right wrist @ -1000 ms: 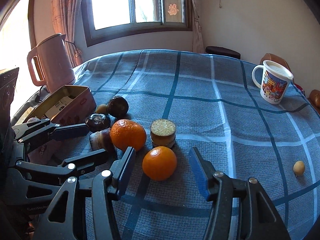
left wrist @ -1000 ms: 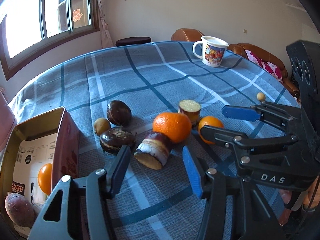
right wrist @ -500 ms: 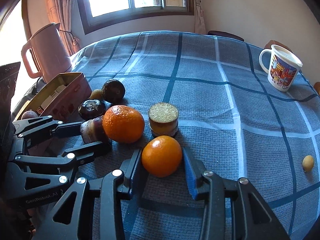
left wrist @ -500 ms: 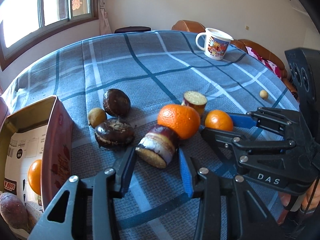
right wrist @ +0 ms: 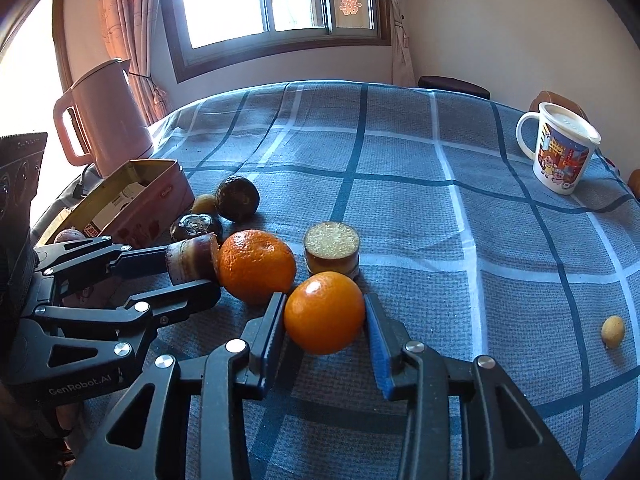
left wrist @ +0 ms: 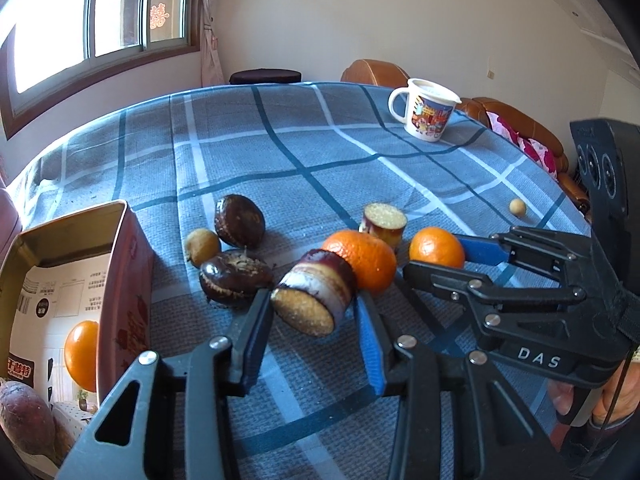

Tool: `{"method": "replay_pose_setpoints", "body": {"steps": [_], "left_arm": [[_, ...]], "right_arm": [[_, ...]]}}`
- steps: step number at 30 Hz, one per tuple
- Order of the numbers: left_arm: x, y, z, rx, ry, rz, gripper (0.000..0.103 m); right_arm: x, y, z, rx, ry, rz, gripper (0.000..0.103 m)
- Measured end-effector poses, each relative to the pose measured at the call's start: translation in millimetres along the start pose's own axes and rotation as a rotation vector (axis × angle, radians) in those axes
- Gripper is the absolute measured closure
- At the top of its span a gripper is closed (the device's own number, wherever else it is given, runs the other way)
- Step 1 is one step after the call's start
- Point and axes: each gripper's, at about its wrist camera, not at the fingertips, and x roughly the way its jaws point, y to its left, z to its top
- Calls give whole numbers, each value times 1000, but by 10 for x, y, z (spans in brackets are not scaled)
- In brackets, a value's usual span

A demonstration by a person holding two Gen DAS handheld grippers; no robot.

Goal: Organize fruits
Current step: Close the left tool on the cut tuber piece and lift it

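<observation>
Right now my left gripper (left wrist: 312,312) has its fingers clenched on the cut cane piece (left wrist: 314,300), lifted slightly off the counter (left wrist: 280,152). My right gripper (right wrist: 325,320) grips the small orange (right wrist: 325,313) between both pads. Both sets of jaws have just been closing. A larger orange (right wrist: 256,266) sits at ten o'clock from the small one, an upright cane stub (right wrist: 331,248) at twelve. The open tin (left wrist: 116,280) lies at nine o'clock of the left fingers.
</observation>
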Motion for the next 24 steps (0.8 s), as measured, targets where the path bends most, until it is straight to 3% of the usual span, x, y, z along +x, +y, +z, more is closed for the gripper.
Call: {"method": "replay_pose_setpoints", "body": {"steps": [24], "left_arm": [[-265, 11, -38, -10, -137, -10, 61]], "right_arm": [[-196, 44, -21, -33, -112, 18, 63]]}}
